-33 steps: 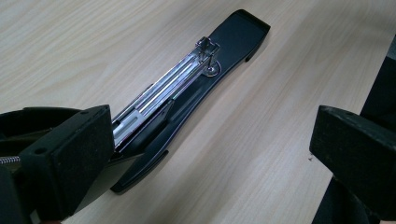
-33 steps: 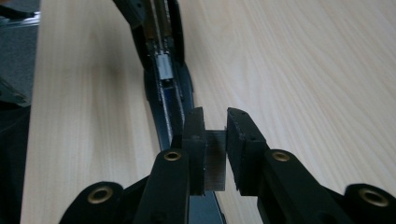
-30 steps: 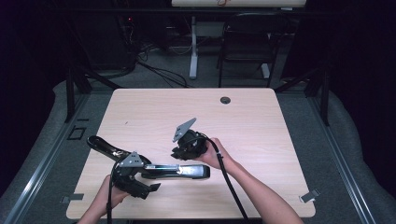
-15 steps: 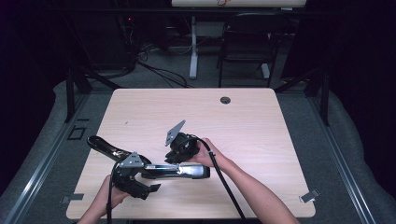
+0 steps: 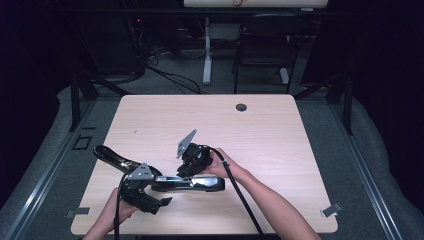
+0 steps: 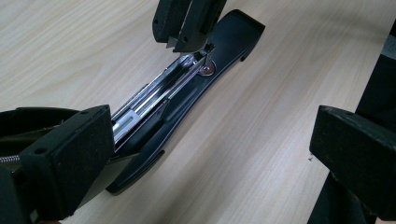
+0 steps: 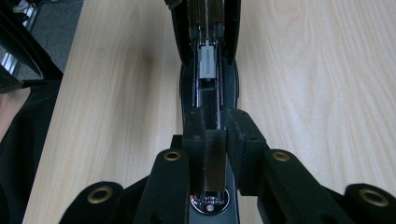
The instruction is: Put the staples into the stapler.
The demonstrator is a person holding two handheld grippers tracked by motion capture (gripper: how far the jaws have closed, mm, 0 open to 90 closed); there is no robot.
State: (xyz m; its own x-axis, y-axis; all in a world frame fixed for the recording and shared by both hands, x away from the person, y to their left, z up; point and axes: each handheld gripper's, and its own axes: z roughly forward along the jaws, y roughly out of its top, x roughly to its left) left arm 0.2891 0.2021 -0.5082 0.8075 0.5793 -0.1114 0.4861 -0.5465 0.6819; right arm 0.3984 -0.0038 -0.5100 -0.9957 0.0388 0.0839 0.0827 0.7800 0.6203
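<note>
Just now the right gripper (image 5: 187, 171) has dropped from a little above the table (image 5: 280, 135) and drawn in toward the person, so that its tips stand right over the front end of the opened stapler (image 5: 197, 183). Its jaws are nearly together and pinch a short grey strip of staples (image 7: 215, 158), held upright between the pads in the right gripper view. Judging from that, the loading step is at its last approach: the strip is lined up along the stapler's length and hangs over the magazine (image 7: 208, 95), but it is not yet seated in it. The stapler lies flat near the table's near edge, its lid (image 5: 110, 155) swung back toward the left, its base pointing right. At the hinge end waits the left gripper (image 5: 165, 191), in the same place as 1 second ago; in the left gripper view its 2 pads stand wide apart, 1 close by the stapler's rear and the other well clear over bare wood, so it clamps nothing, and whether the near pad presses on the stapler I cannot tell. Inside the magazine the channel looks bare of staples near the front; a small grey pusher (image 7: 208, 63) sits farther back along the rail.
</note>
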